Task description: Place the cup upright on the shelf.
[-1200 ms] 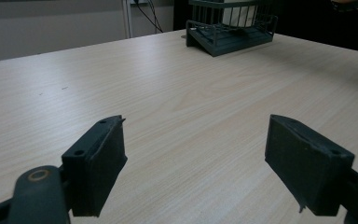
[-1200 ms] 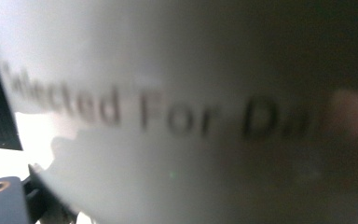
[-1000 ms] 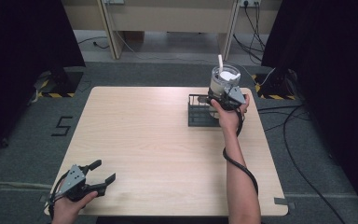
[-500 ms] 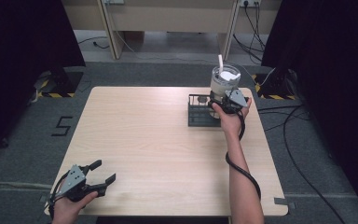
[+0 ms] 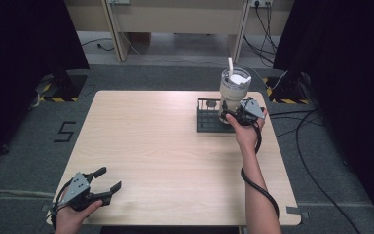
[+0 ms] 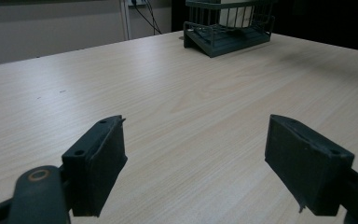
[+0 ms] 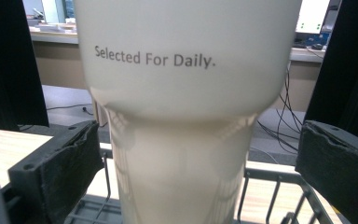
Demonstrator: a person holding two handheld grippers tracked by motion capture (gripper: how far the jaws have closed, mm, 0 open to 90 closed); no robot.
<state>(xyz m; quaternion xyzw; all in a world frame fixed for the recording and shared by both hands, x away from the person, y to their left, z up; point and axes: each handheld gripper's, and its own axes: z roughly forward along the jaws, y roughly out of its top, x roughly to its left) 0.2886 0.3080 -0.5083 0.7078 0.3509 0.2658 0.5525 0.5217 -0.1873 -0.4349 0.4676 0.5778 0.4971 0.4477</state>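
right gripper view puts the cup point(image 7: 186, 116) dead centre: a cream tumbler with a wide upper body printed "selected for daily." and a narrower base that stands between the two black pads of the right claw point(image 7: 198, 172). both pads stand off from the base with a gap on each side, so this claw is open and holds nothing. in the high view the cup point(image 5: 233, 90) stands upright in the dark wire rack point(image 5: 209, 119) at about 1 o'clock on the tabletop point(image 5: 165, 146), a lid and a white straw point(image 5: 230, 65) on top, with the right claw point(image 5: 236, 114) brought up at its lower part from the 6 o'clock side.

judging by this, the step in hand is the approach for a grip on the cup. the next move calls for shutting the pads squarely on the narrow base, then a straight lift so the base clears the rack's wires without tipping.

the left claw point(image 5: 108, 180) waits at 7 o'clock near the tabletop's front edge, spread wide and empty, well apart from the rack point(image 6: 228, 28).
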